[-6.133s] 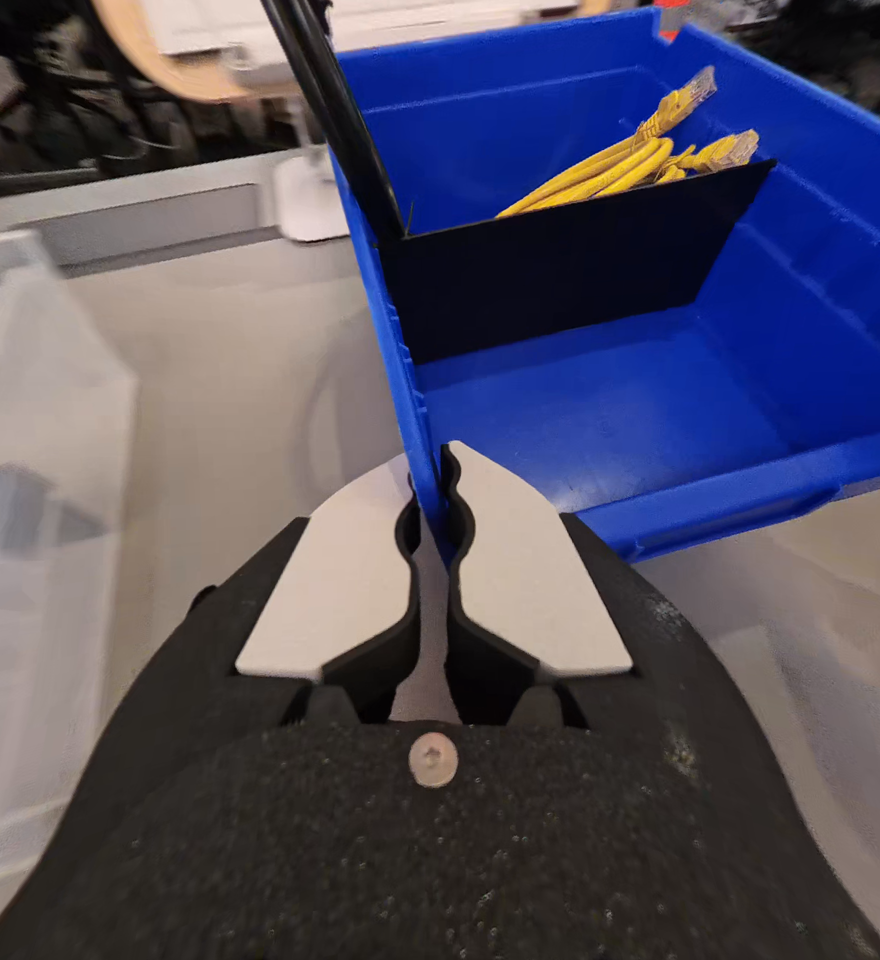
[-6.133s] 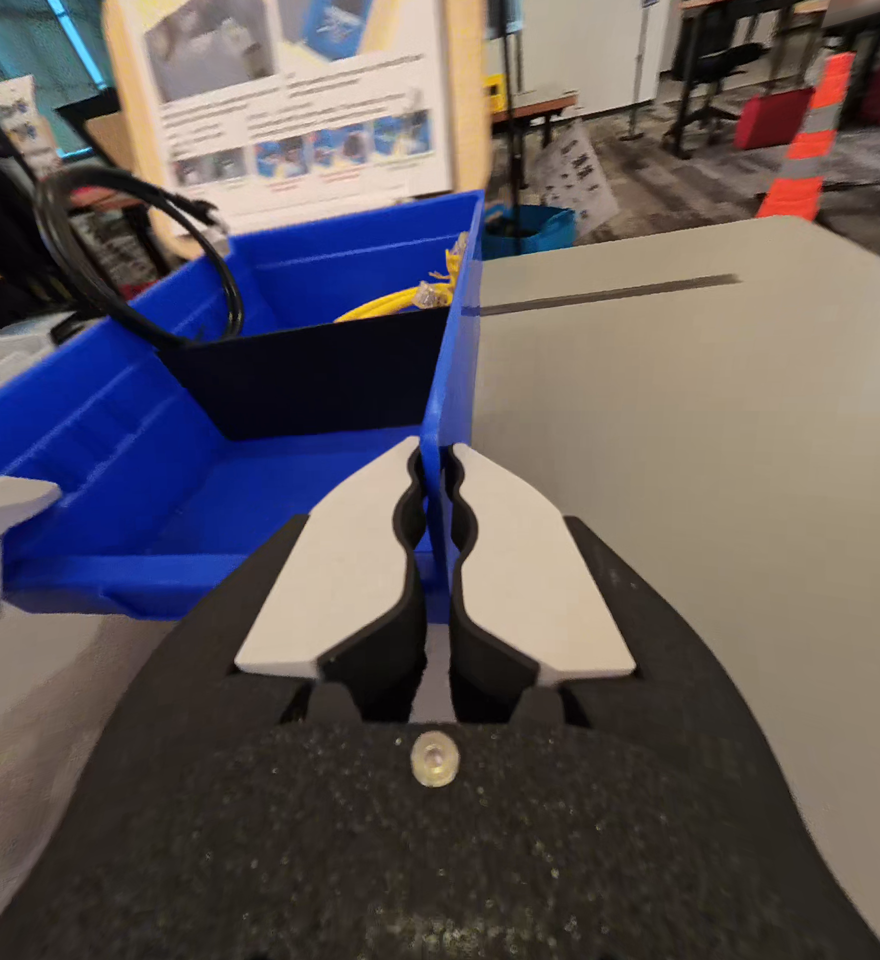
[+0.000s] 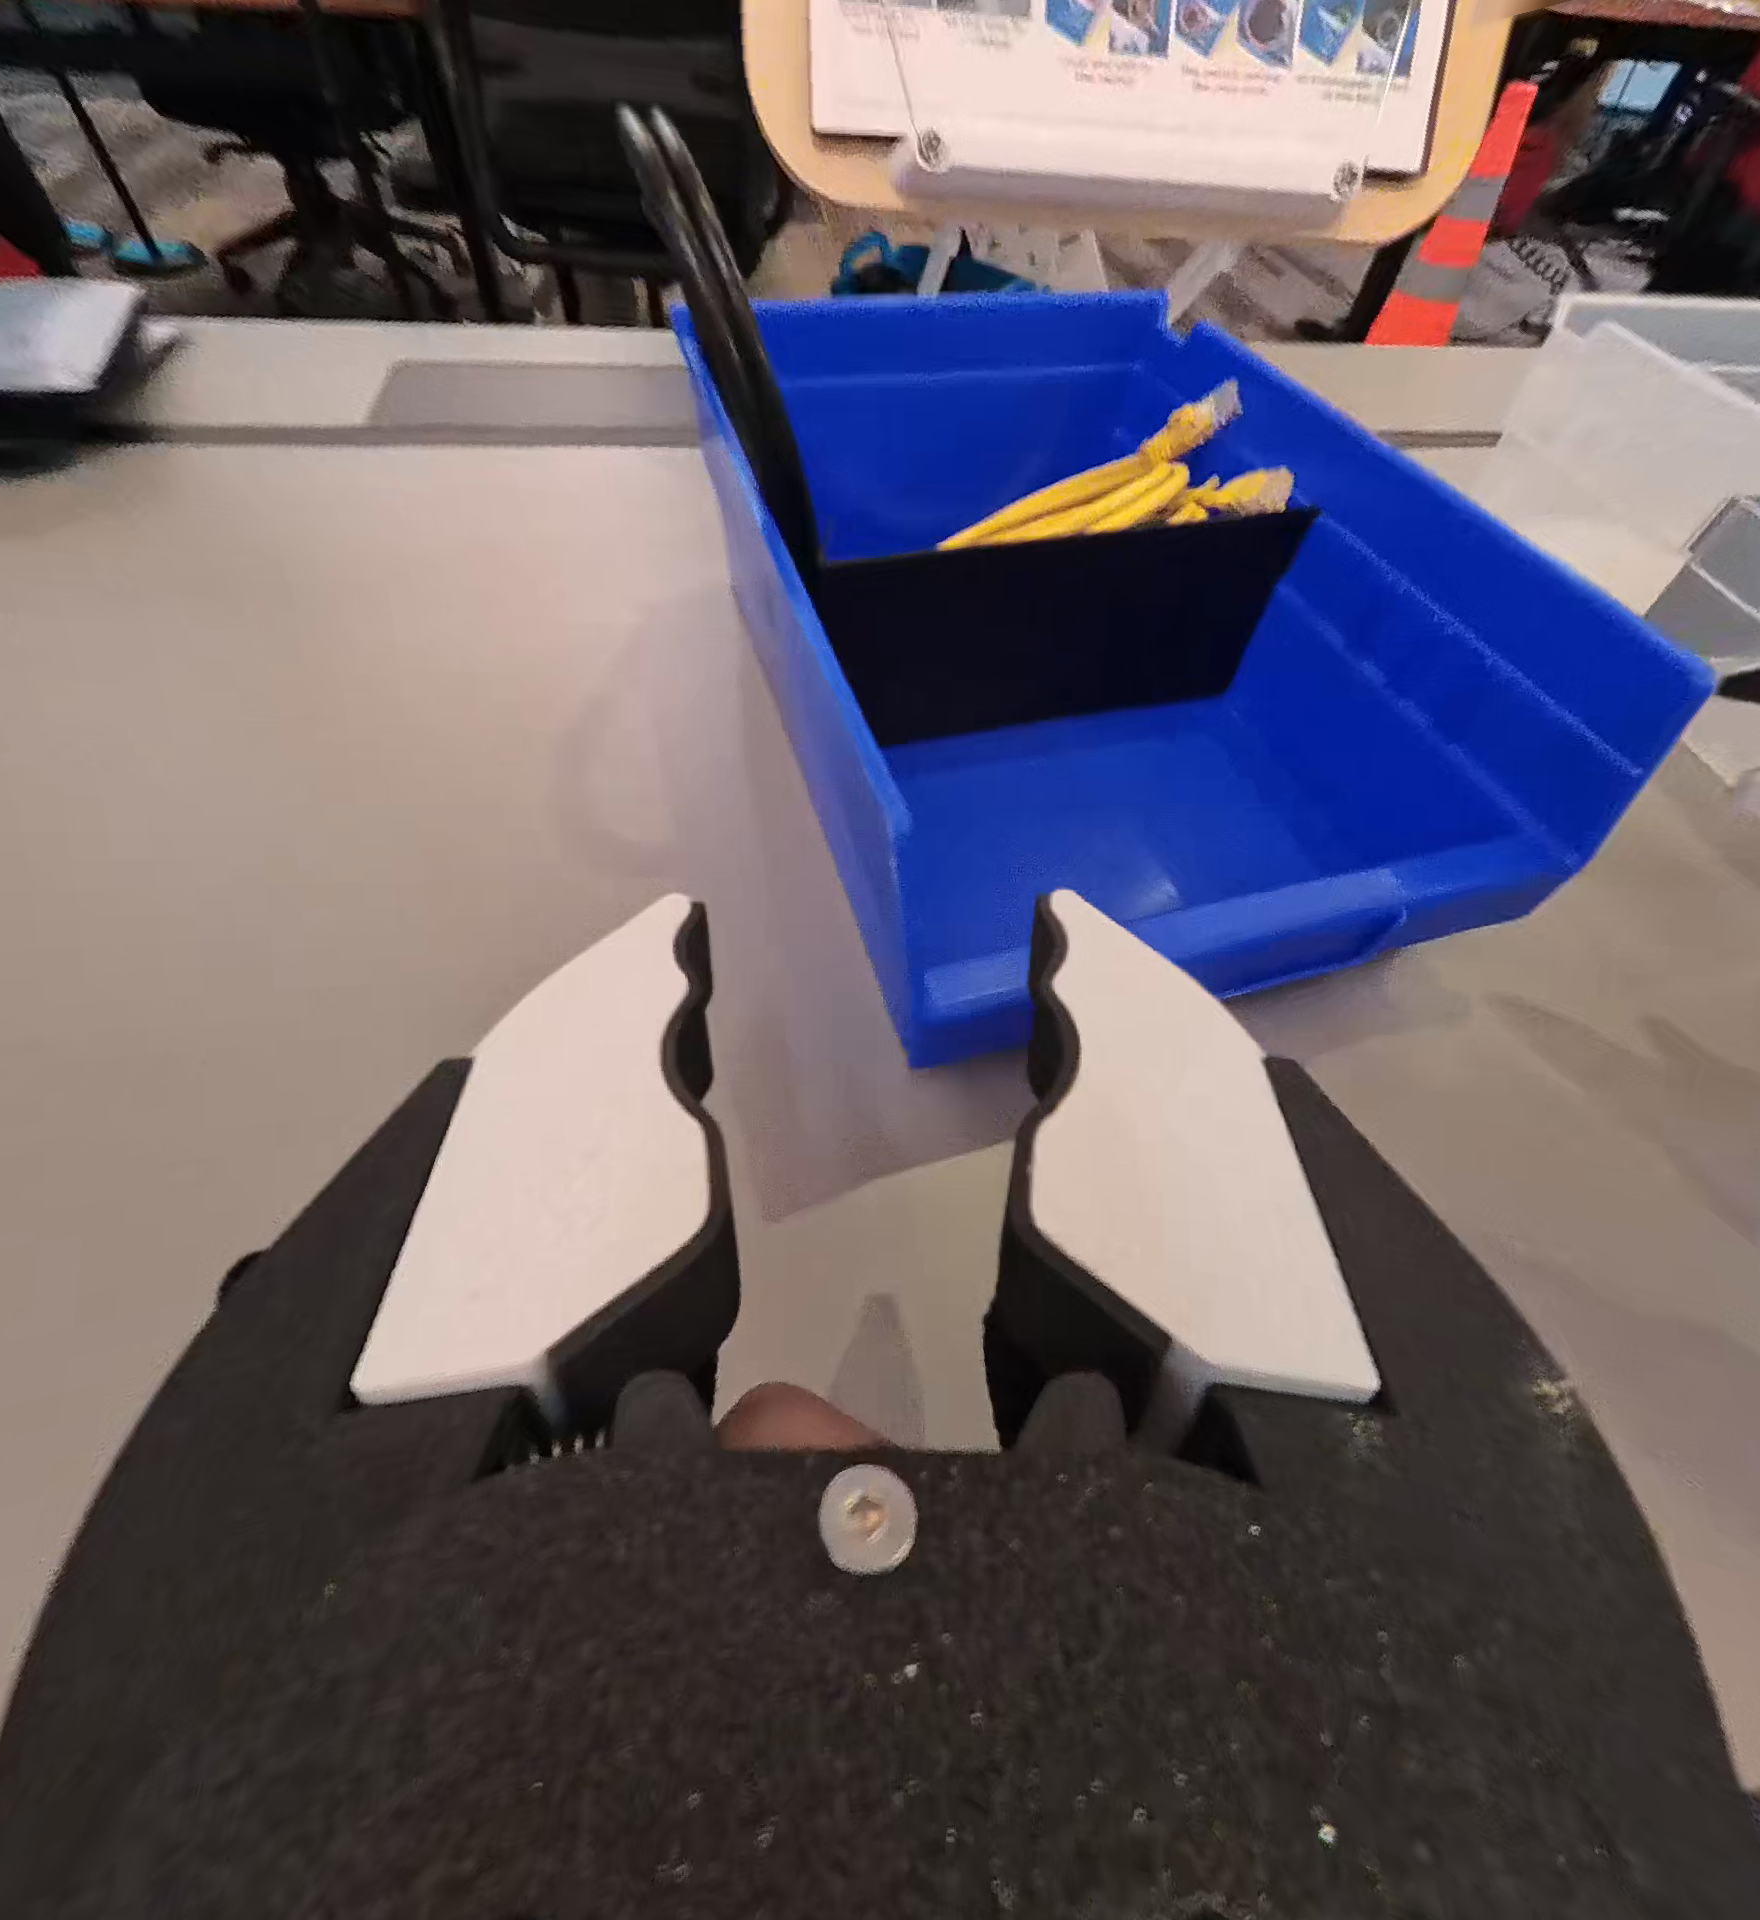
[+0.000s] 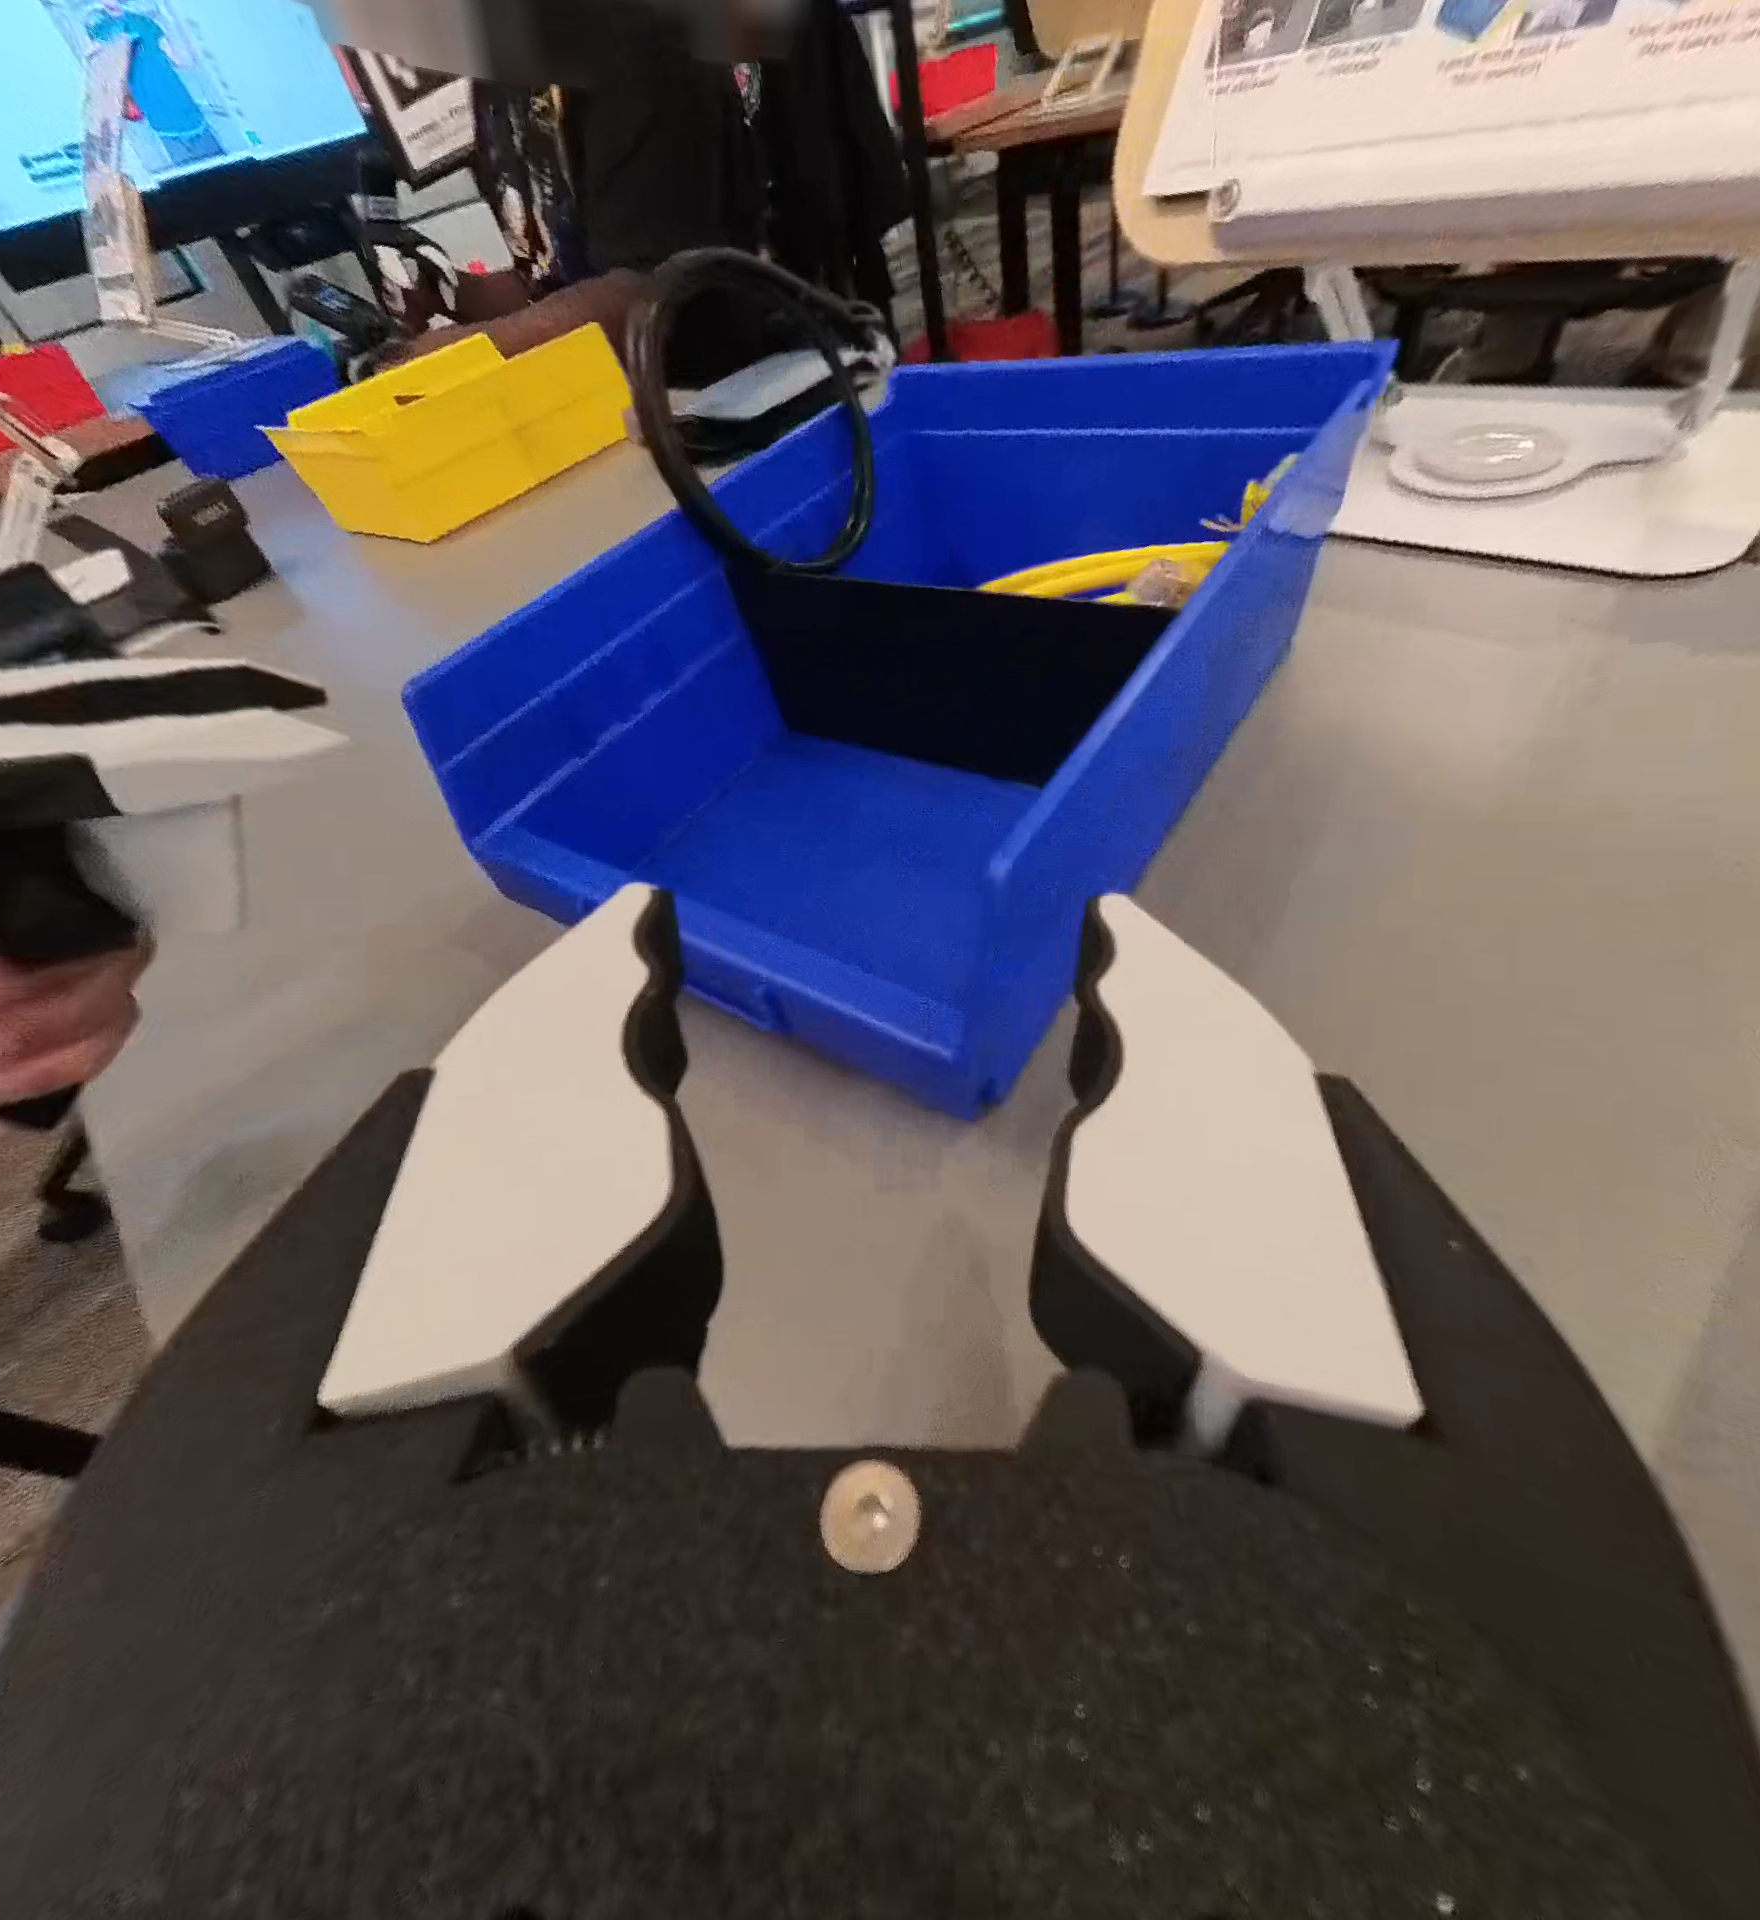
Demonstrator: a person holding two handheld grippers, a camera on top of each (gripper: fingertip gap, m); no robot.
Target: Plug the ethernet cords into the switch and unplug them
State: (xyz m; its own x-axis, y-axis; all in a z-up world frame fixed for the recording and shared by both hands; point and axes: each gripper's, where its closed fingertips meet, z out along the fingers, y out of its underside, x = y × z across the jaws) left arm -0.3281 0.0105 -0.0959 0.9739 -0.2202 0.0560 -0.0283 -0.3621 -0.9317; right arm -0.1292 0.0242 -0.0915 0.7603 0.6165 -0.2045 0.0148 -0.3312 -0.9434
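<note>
two wavy-edged tongs gape before a glossy blue plastic bin.

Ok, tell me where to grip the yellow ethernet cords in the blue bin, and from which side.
Grip the yellow ethernet cords near their raised plug ends, coming from above. They lie behind the black divider inside the blue bin, whose walls block any sideways approach.

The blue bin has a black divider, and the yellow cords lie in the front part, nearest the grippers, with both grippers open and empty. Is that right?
Not quite. The yellow cords lie in the back part of the blue bin, behind the black divider; the front part holds nothing. The left wrist view shows this. The rest stands: the left gripper and right gripper are both open and empty.
</note>
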